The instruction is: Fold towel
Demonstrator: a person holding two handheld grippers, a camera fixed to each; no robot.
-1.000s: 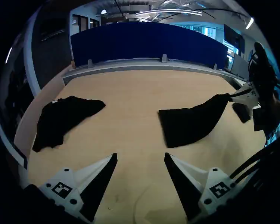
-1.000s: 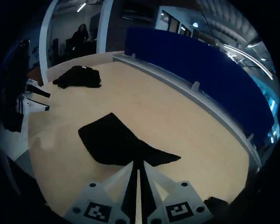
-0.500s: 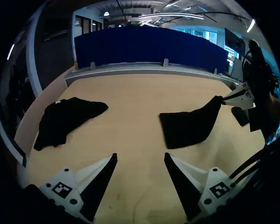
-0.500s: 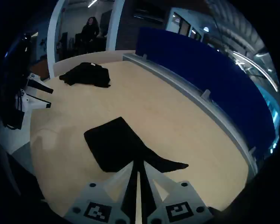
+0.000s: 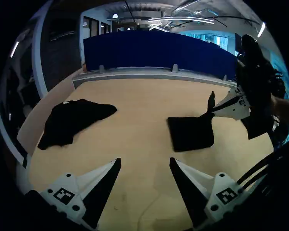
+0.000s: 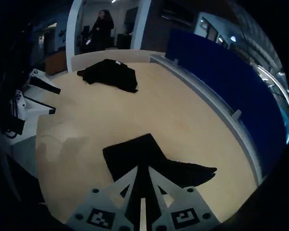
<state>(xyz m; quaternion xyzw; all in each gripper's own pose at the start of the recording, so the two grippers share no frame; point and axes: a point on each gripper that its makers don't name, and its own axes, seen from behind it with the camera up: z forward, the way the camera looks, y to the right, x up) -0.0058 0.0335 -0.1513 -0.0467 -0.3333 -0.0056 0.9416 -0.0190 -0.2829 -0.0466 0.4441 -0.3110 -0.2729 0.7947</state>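
- Between the fingers of your right tool (image 6: 143,169) sits a lifted corner of the black towel (image 6: 133,154), and both fingers are pressing on it.
- Your left tool (image 5: 144,159) hangs open and empty, well apart from the towel.
- On the table (image 5: 144,96), the towel lies flat ahead and right of the left tool, so the right hand probably carries the fold across.
- Farther left lies another black cloth (image 5: 73,117).

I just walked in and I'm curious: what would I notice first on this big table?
First, the black towel lying on the wooden table, one corner pinched and held up by the right gripper. Then a crumpled black cloth lying apart from it, toward the left in the left gripper view. A long blue partition runs along the table's far edge.
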